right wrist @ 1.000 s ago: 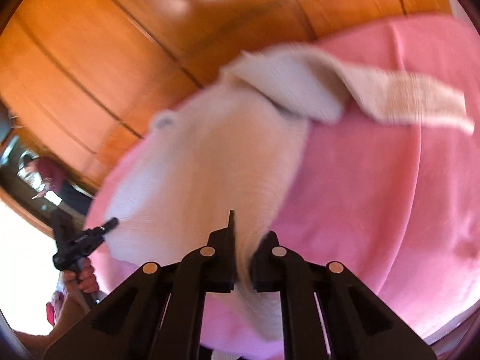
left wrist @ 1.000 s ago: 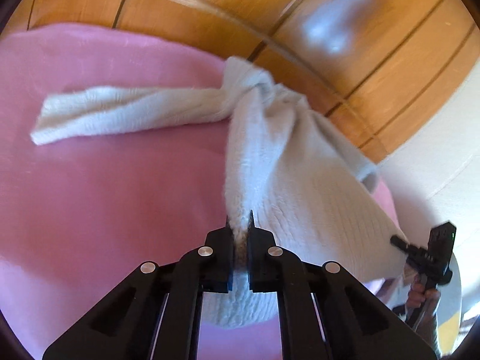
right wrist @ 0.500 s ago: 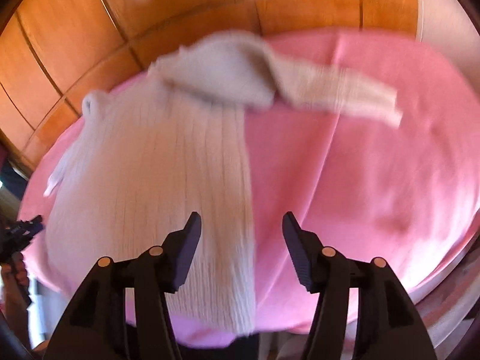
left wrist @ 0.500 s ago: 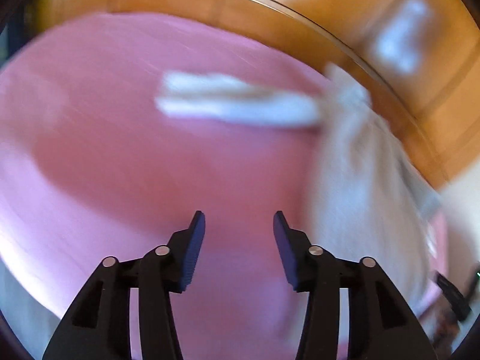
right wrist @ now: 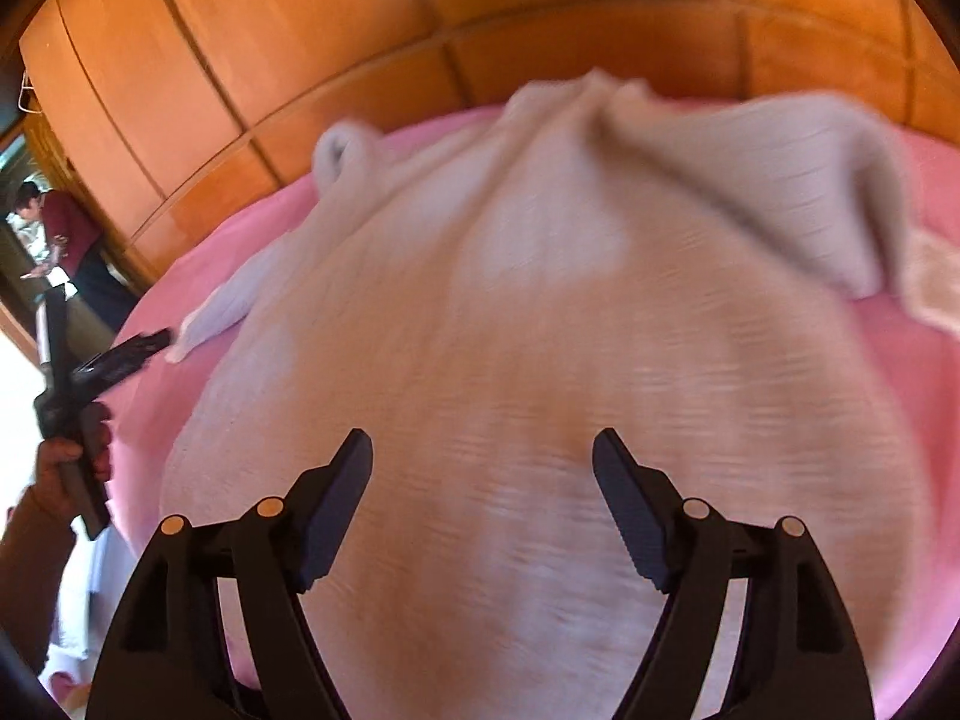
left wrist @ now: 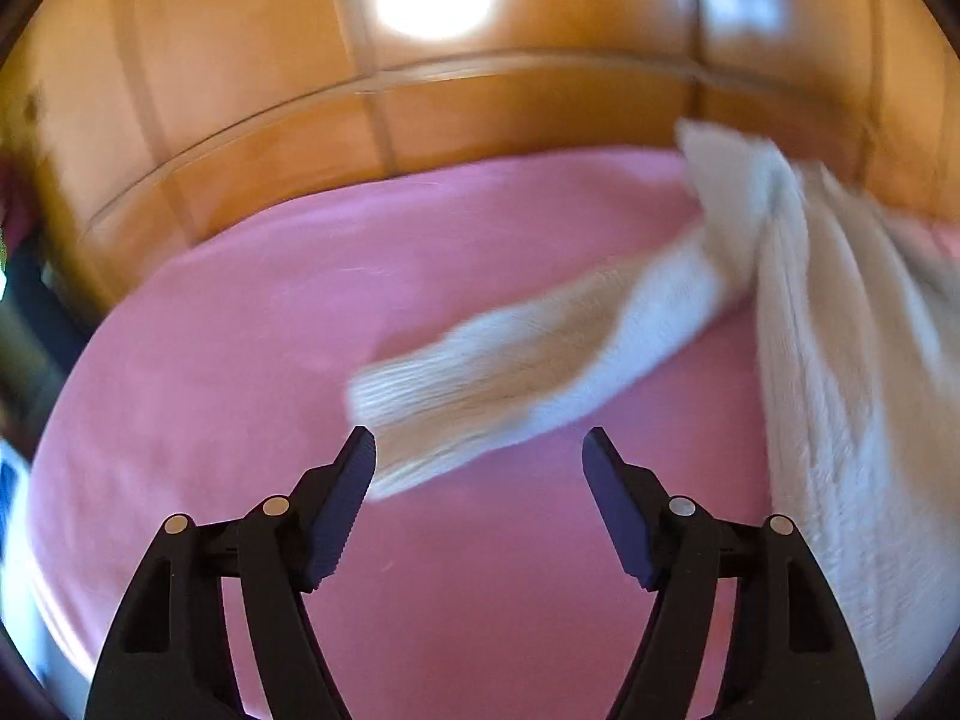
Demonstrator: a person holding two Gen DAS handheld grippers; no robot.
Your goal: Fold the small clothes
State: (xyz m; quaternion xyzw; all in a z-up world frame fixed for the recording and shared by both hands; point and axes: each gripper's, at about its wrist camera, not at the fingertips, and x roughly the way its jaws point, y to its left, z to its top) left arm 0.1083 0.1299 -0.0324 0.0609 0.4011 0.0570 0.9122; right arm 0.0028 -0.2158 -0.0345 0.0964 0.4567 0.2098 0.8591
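Knitwear like this cream ribbed sweater [right wrist: 528,372] is light, limp and stretchy; it looks to me like something that will sag and drag wherever it is not supported, and its loose weave should give the ridged pads plenty to bite on without slipping. It lies on the pink bedcover [left wrist: 228,360], body spread wide beneath the right gripper [right wrist: 482,516], with one sleeve [left wrist: 528,372] trailing out flat across the cover toward the left gripper [left wrist: 479,510]. Both tools hover with their jaws spread wide and nothing between them. The sleeve's cuff end sits just ahead of the left tool's fingers, close beside the left one, while the sweater's body runs down the right edge of that view. From the right wrist view, a fold of fabric is bunched near the top right, and the other sleeve pokes out at the far left, near the person's left hand [right wrist: 66,468]. My guess is the best hold is a pinch at the cuff, or at a hem corner, lifting low so the knit does not stretch or slide the rest along. Wooden panelling [right wrist: 252,60] stands behind the bed.
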